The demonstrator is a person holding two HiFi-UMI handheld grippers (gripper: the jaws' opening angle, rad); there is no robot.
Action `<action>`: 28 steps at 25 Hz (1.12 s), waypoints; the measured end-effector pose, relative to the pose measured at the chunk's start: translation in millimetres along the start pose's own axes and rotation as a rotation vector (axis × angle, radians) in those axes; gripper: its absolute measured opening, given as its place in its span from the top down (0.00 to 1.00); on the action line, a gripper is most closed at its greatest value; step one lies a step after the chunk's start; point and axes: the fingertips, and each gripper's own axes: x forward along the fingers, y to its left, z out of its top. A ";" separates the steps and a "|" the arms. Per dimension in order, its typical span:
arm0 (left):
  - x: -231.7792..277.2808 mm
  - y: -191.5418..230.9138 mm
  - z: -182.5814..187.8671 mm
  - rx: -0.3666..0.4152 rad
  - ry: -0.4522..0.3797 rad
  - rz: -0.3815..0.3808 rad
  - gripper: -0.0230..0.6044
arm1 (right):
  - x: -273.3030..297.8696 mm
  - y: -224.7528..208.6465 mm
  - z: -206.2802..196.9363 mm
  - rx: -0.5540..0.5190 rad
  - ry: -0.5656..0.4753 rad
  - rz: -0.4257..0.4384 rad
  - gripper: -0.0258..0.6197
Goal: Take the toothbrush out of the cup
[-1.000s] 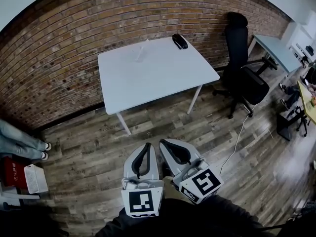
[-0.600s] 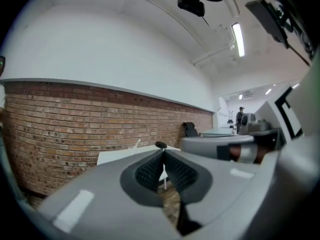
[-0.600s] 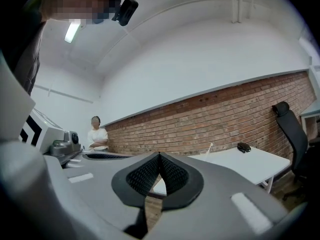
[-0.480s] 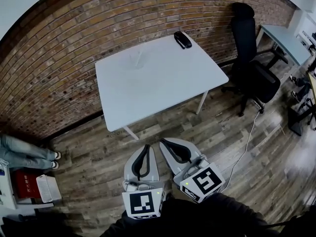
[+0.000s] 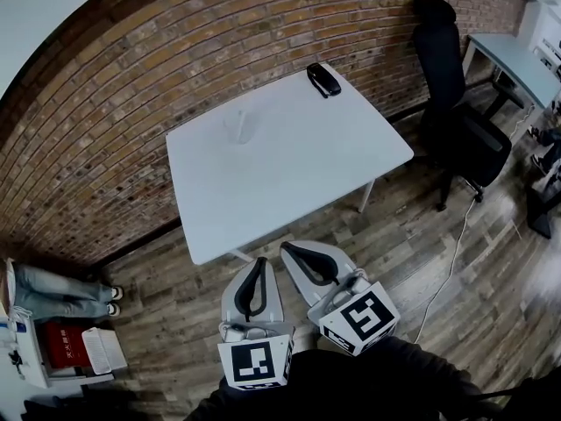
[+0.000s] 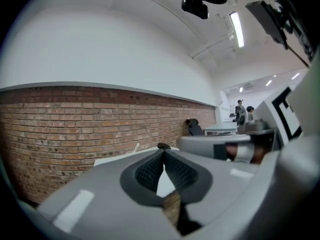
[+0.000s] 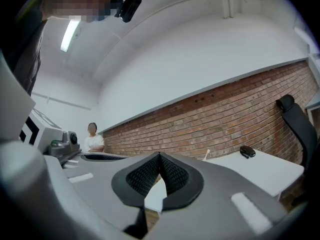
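Observation:
A clear cup (image 5: 239,128) with a white toothbrush (image 5: 246,112) standing in it sits on the far half of a white table (image 5: 289,174) by the brick wall. The toothbrush (image 7: 207,154) pokes up above the table's far edge in the right gripper view, and the toothbrush (image 6: 135,147) shows the same way in the left gripper view. Both grippers hang over the wooden floor, short of the table's near edge. My left gripper (image 5: 260,261) is shut and empty. My right gripper (image 5: 286,249) beside it is shut and empty too.
A black stapler-like object (image 5: 323,79) lies at the table's far right corner. A black office chair (image 5: 456,103) stands right of the table, with a second desk (image 5: 517,64) behind it. A cable (image 5: 451,261) trails over the floor. A seated person's legs (image 5: 61,292) show at the left.
Both grippers have moved forward toward the table, still shut and side by side. The table and cup now lie closer and larger in the head view.

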 end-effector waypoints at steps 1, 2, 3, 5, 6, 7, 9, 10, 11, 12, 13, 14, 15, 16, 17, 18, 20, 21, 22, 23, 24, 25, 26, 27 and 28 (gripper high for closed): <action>5.5 -2.1 1.0 0.002 0.001 0.003 0.95 | 0.9 -6.6 1.6 -0.001 -0.003 0.001 0.96; 10.2 -4.7 1.2 0.006 0.006 0.004 0.95 | 1.6 -13.0 2.9 0.001 -0.007 -0.001 0.96; 14.1 -7.8 0.8 0.011 0.013 0.002 0.95 | 2.4 -19.2 4.1 0.004 -0.011 -0.004 0.96; 20.8 -13.1 0.3 0.015 0.025 -0.004 0.95 | 4.2 -29.5 5.6 0.012 -0.015 -0.008 0.96; 23.7 -13.5 0.5 0.012 0.031 -0.002 0.95 | 5.4 -32.5 5.3 0.017 -0.014 -0.006 0.96; 25.9 -11.9 0.5 0.011 0.033 0.004 0.95 | 6.9 -33.7 4.1 0.021 -0.011 -0.002 0.96; 28.7 -7.1 -1.2 0.014 0.036 0.020 0.95 | 10.9 -34.1 0.7 0.029 -0.004 0.010 0.96; 29.6 -6.5 -2.9 0.012 0.045 0.022 0.95 | 12.9 -34.4 -1.1 0.032 0.000 0.014 0.96; 30.7 -6.5 -4.8 0.007 0.055 0.022 0.95 | 14.8 -35.0 -2.7 0.035 0.004 0.018 0.96; 31.9 -6.0 -6.5 0.000 0.063 0.022 0.95 | 16.9 -35.6 -4.3 0.037 0.008 0.020 0.96; 33.2 -4.4 -8.0 -0.006 0.068 0.024 0.95 | 19.3 -36.1 -5.8 0.038 0.011 0.022 0.96; 34.6 -1.7 -9.0 -0.010 0.069 0.028 0.95 | 22.2 -36.5 -7.2 0.038 0.014 0.024 0.96; 36.1 1.8 -10.0 -0.013 0.068 0.033 0.95 | 25.4 -36.7 -8.5 0.039 0.017 0.026 0.96; 37.9 5.6 -11.0 -0.015 0.068 0.039 0.95 | 29.1 -36.9 -9.8 0.038 0.020 0.028 0.96; 40.2 9.6 -12.1 -0.017 0.068 0.043 0.95 | 33.1 -37.2 -10.9 0.036 0.023 0.030 0.96; 43.4 13.4 -13.2 -0.020 0.067 0.045 0.95 | 37.6 -38.1 -11.9 0.033 0.026 0.032 0.96; 51.7 21.1 -14.9 -0.029 0.062 0.046 0.95 | 48.4 -41.2 -14.0 0.029 0.034 0.033 0.96; 56.4 25.0 -15.7 -0.033 0.060 0.046 0.95 | 54.3 -43.2 -15.4 0.028 0.040 0.032 0.96; 61.2 29.1 -17.0 -0.038 0.061 0.045 0.95 | 60.4 -45.5 -17.4 0.029 0.047 0.031 0.96; 66.3 33.6 -18.9 -0.044 0.065 0.044 0.95 | 66.9 -48.0 -19.7 0.030 0.055 0.030 0.96; 71.9 39.1 -21.2 -0.051 0.072 0.044 0.95 | 74.2 -50.5 -21.9 0.029 0.063 0.030 0.96; 78.3 46.0 -23.3 -0.058 0.078 0.047 0.95 | 82.3 -53.0 -24.1 0.028 0.071 0.031 0.96; 85.1 54.4 -24.9 -0.066 0.079 0.054 0.95 | 91.0 -55.4 -26.2 0.028 0.081 0.033 0.96; 92.2 63.5 -26.1 -0.072 0.078 0.061 0.95 | 100.3 -57.8 -28.1 0.027 0.091 0.035 0.96; 99.4 72.2 -27.3 -0.077 0.078 0.067 0.95 | 109.9 -60.5 -29.5 0.027 0.098 0.036 0.96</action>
